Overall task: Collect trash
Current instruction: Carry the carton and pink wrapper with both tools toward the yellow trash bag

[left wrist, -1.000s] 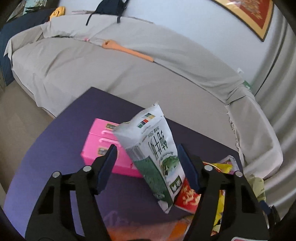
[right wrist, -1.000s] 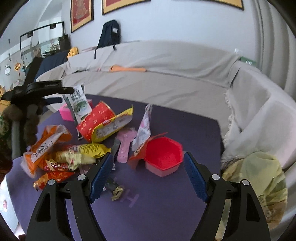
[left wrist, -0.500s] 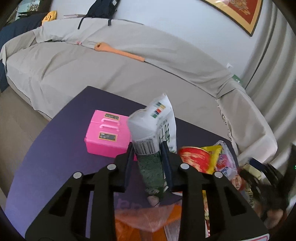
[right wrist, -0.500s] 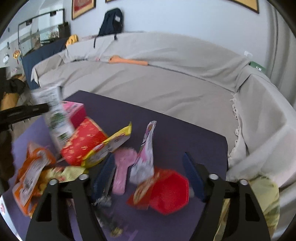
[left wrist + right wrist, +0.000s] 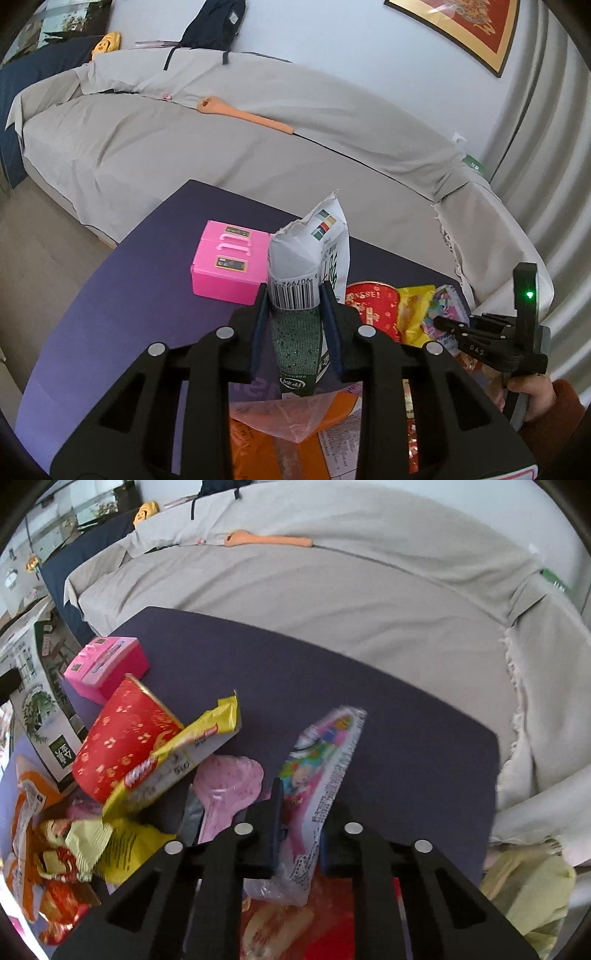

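left gripper (image 5: 295, 314) pinching green-white bag (image 5: 310, 266), right gripper (image 5: 301, 823) just closed on pink wrapper (image 5: 321, 760)

Bench (image 5: 122, 295): you work over a flat dark purple top.
Sofa cover (image 5: 221, 147): plain grey-beige.
Box (image 5: 225, 267): bright pink, paler pink handles, two small dark labels.
Pouch in your left gripper (image 5: 295, 299): the pouch (image 5: 310, 258) is white above with a black barcode and small colour squares, speckled dark green below.
Packet in your right gripper (image 5: 301, 827): the packet (image 5: 321, 768) is pink with cartoon print and fine black text on clear film.
Cup (image 5: 118, 738): red with gold marks.
Wrapper (image 5: 177, 757): yellow with a red logo.
Fingers (image 5: 260, 325): black frames, dark blue pads.
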